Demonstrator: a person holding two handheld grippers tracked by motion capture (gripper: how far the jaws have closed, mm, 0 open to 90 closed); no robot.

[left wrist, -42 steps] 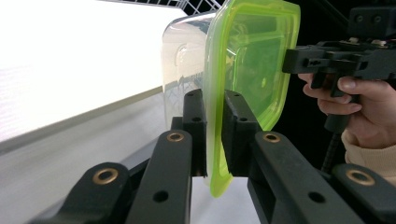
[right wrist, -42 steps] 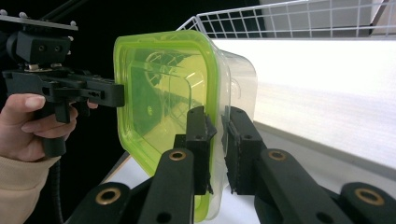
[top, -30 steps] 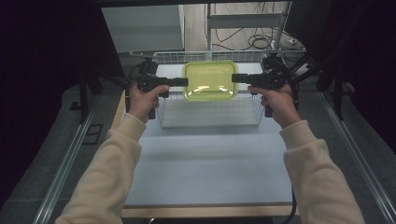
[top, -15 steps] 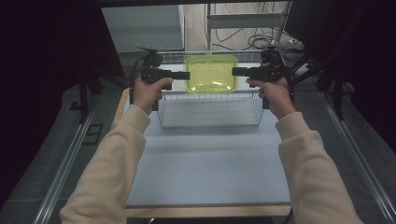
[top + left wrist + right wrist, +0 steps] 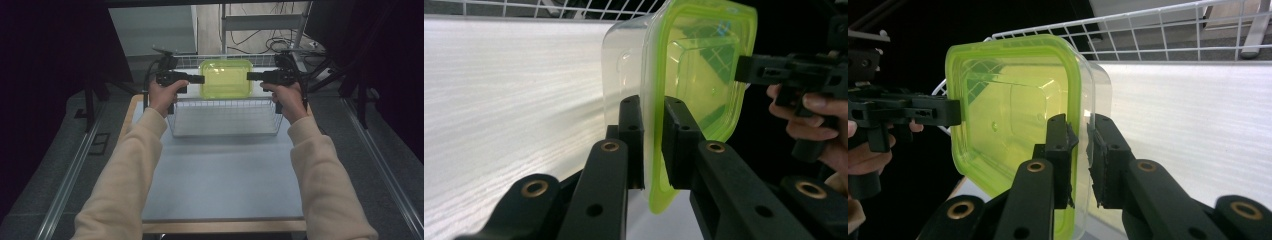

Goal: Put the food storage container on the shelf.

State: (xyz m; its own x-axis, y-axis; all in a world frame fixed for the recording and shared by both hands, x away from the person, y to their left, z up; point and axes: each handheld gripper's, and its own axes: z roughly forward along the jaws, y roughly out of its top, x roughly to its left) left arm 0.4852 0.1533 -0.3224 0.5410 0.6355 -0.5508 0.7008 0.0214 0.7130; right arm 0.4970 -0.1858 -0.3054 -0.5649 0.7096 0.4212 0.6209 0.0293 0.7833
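A clear plastic container with a yellow-green lid (image 5: 226, 79) hangs over the far part of a white wire basket (image 5: 225, 118). My left gripper (image 5: 201, 79) is shut on the lid's left edge, and in its own view the left gripper (image 5: 652, 115) pinches the rim of the container (image 5: 694, 65). On the opposite edge my right gripper (image 5: 249, 76) is shut too. The right gripper view shows that gripper (image 5: 1078, 131) clamped on the rim of the container (image 5: 1008, 110), with the left gripper (image 5: 955, 112) across from it.
The basket stands at the far end of a pale grey-blue table (image 5: 220, 175), and its wire rim (image 5: 1158, 27) runs behind the container. Dark stands and cables flank the table on both sides. Metal rails run along the floor left and right.
Both hands and the container between them have moved away from the person, toward the basket's far side. Both grips are unchanged.
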